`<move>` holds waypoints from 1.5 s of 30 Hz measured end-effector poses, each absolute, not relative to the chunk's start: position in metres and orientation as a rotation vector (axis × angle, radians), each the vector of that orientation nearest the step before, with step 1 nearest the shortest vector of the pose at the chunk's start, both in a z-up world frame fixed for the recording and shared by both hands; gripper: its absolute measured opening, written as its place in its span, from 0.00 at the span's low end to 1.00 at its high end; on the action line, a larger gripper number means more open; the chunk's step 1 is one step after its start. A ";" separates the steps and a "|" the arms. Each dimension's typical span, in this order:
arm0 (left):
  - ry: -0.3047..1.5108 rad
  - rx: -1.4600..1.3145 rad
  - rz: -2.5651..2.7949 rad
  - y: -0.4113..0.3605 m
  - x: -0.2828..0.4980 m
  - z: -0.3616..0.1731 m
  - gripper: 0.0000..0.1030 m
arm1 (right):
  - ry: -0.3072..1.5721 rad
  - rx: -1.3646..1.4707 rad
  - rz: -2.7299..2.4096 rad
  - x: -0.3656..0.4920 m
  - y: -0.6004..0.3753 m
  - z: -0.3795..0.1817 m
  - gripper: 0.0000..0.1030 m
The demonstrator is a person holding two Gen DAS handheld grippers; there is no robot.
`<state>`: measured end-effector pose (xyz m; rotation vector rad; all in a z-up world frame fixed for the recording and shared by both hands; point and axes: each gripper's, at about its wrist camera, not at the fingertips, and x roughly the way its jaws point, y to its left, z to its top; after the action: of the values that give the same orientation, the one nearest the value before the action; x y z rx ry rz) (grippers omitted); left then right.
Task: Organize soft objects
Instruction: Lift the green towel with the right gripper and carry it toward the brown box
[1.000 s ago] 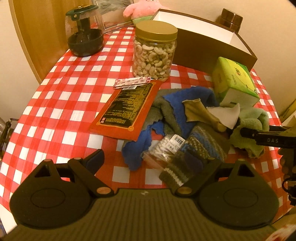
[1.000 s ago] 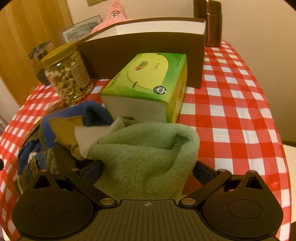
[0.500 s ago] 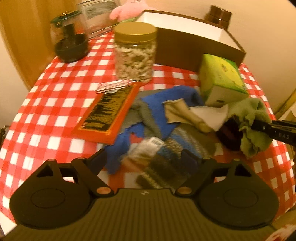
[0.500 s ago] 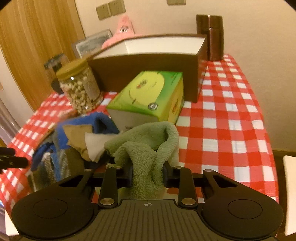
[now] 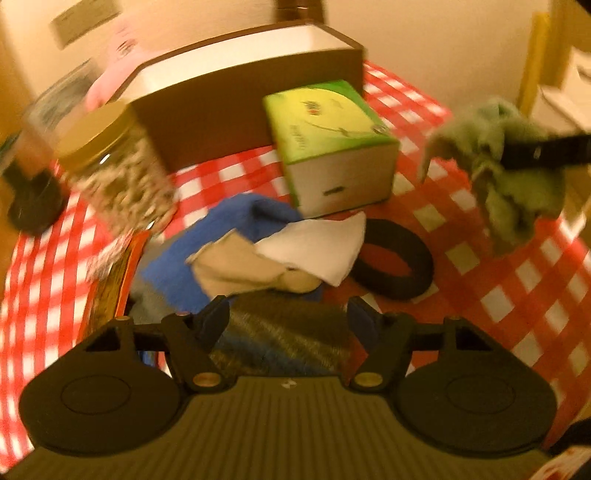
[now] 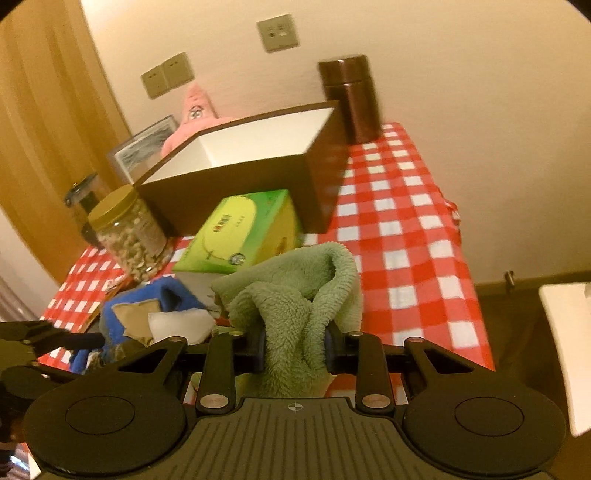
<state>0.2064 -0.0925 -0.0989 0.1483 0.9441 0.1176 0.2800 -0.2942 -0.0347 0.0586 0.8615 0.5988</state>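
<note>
Right hand-held gripper (image 6: 293,350) pinching green towel (image 6: 295,295), lifted over table edge (image 6: 476,295)

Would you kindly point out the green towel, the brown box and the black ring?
green towel (image 6: 291,295), right wrist view, on the bunched pile above the pads.
brown box (image 6: 221,201), right wrist view, on its front wall.
black ring (image 5: 424,258), left wrist view, on its right rim.

You face a cream wall (image 6: 461,92) | wall sockets (image 6: 277,35) | wooden panel (image 6: 40,122) left | warm light

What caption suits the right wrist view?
Right claw lifts a fluffy green towel toward the open brown box.
</note>
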 end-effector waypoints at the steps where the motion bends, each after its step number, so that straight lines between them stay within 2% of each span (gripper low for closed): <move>1: 0.943 0.180 0.107 -0.097 0.210 -0.102 0.64 | 0.866 0.065 0.589 0.279 -0.299 -0.035 0.28; 3: 0.945 0.238 0.091 -0.104 0.216 -0.108 0.61 | 0.871 0.070 0.576 0.278 -0.306 -0.036 0.28; 15: 0.928 0.480 0.026 -0.130 0.243 -0.130 0.57 | 0.905 0.106 0.509 0.278 -0.332 -0.042 0.28; 18: 0.932 0.476 0.022 -0.128 0.248 -0.132 0.48 | 0.909 0.108 0.504 0.280 -0.335 -0.043 0.28; 20: 0.937 0.455 0.015 -0.126 0.251 -0.131 0.36 | 0.911 0.110 0.501 0.282 -0.336 -0.044 0.28; 21: 0.939 0.442 0.013 -0.124 0.253 -0.130 0.35 | 0.913 0.112 0.500 0.283 -0.336 -0.045 0.28; 24: 0.937 0.401 0.006 -0.119 0.255 -0.126 0.21 | 0.919 0.111 0.501 0.285 -0.336 -0.046 0.28; 26: 0.937 0.358 0.004 -0.115 0.255 -0.121 0.08 | 0.922 0.110 0.502 0.285 -0.334 -0.047 0.29; 27: 0.936 0.330 0.002 -0.111 0.255 -0.118 0.06 | 0.924 0.110 0.502 0.285 -0.334 -0.047 0.28; 34: 0.900 0.144 0.013 -0.088 0.248 -0.091 0.04 | 0.920 0.112 0.507 0.286 -0.333 -0.046 0.28; 45: 0.815 0.013 0.088 -0.069 0.226 -0.048 0.04 | 0.897 0.093 0.531 0.289 -0.328 -0.036 0.28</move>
<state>0.2260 -0.0694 -0.0482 0.0130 0.8147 0.0880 0.2895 -0.3279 -0.0359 0.0932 0.8973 0.5312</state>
